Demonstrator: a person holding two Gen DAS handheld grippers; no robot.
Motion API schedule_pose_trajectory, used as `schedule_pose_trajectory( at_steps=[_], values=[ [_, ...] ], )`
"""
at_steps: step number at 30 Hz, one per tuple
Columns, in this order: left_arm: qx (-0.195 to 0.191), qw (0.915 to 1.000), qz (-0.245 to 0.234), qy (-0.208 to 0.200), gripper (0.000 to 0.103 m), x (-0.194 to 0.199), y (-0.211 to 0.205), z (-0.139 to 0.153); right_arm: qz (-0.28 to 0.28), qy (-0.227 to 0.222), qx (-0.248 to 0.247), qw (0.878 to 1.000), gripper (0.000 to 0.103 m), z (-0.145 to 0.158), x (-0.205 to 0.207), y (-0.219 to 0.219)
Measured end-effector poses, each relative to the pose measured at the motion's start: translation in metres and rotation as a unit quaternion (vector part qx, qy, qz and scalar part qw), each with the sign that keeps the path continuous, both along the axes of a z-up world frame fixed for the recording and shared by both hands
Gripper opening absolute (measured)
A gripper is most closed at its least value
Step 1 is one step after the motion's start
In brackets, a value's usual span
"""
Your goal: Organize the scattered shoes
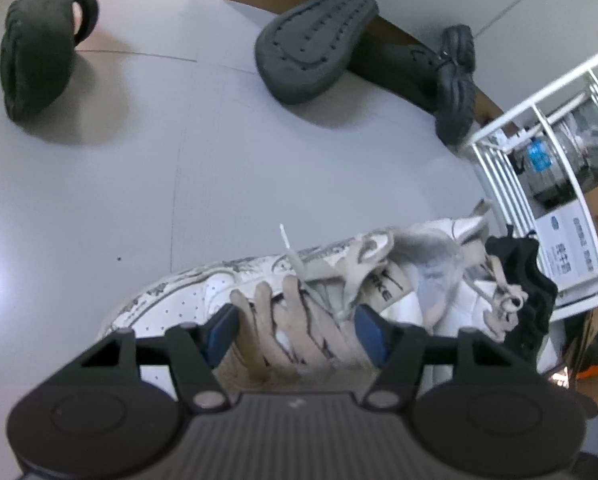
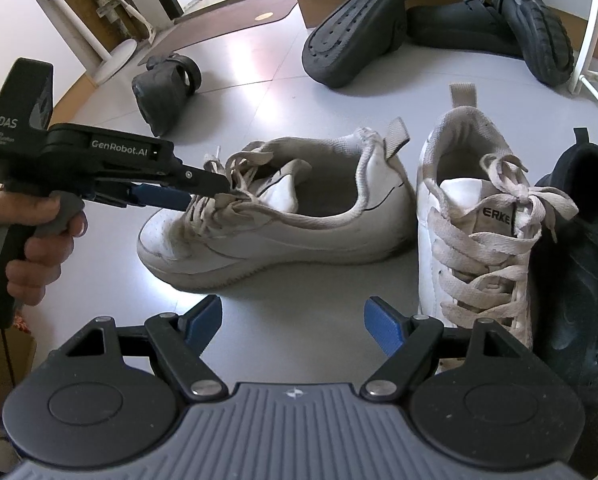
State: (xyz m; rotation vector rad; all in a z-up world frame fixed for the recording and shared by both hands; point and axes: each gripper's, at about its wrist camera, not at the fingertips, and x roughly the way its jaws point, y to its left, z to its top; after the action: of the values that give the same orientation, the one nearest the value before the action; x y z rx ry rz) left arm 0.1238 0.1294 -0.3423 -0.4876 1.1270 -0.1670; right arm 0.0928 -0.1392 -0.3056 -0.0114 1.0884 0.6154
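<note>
A white sneaker (image 1: 179,304) (image 2: 267,240) lies across the grey floor, toe to the left. My left gripper (image 1: 295,328) (image 2: 215,192) is shut on its laced top, a blue pad pressing on each side of the laces. A person's hand (image 2: 35,236) holds that gripper's handle. Its mate, a second white sneaker (image 2: 459,248) (image 1: 495,304), stands just to the right, heel away from me, beside a black sneaker (image 2: 579,280) (image 1: 535,280). My right gripper (image 2: 295,320) hangs open above bare floor in front of both white sneakers, with nothing between its fingers.
Dark slippers lie farther off: one on its side (image 2: 167,88) (image 1: 39,60), one sole-up against the wall (image 2: 355,28) (image 1: 315,44), with a dark clog (image 2: 459,28) and a black shoe (image 2: 535,20) (image 1: 455,80) beside it. A white wire rack (image 1: 539,160) (image 2: 595,40) stands at right.
</note>
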Motion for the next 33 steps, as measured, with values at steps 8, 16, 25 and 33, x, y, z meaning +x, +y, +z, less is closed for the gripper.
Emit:
schedule_pose_trajectory(
  at_steps=[8,16,25,33],
  values=[
    [-0.048,0.9988,0.006,0.011,0.059,-0.008,0.013,0.006,-0.003,-0.002,0.002,1.0,0.082,0.0,0.002,0.0],
    [-0.023,0.9996,0.016,-0.006,0.067,-0.02,0.026,0.029,-0.013,0.001,-0.001,1.0,0.082,-0.006,0.01,-0.003],
    [-0.015,0.9992,0.038,-0.005,0.073,-0.02,0.04,0.033,-0.027,0.013,0.009,1.0,0.083,-0.012,0.022,0.001],
    [-0.021,0.9993,0.032,0.001,0.073,-0.02,0.04,0.031,-0.047,0.026,0.019,0.998,0.083,-0.025,0.032,0.01]
  ],
)
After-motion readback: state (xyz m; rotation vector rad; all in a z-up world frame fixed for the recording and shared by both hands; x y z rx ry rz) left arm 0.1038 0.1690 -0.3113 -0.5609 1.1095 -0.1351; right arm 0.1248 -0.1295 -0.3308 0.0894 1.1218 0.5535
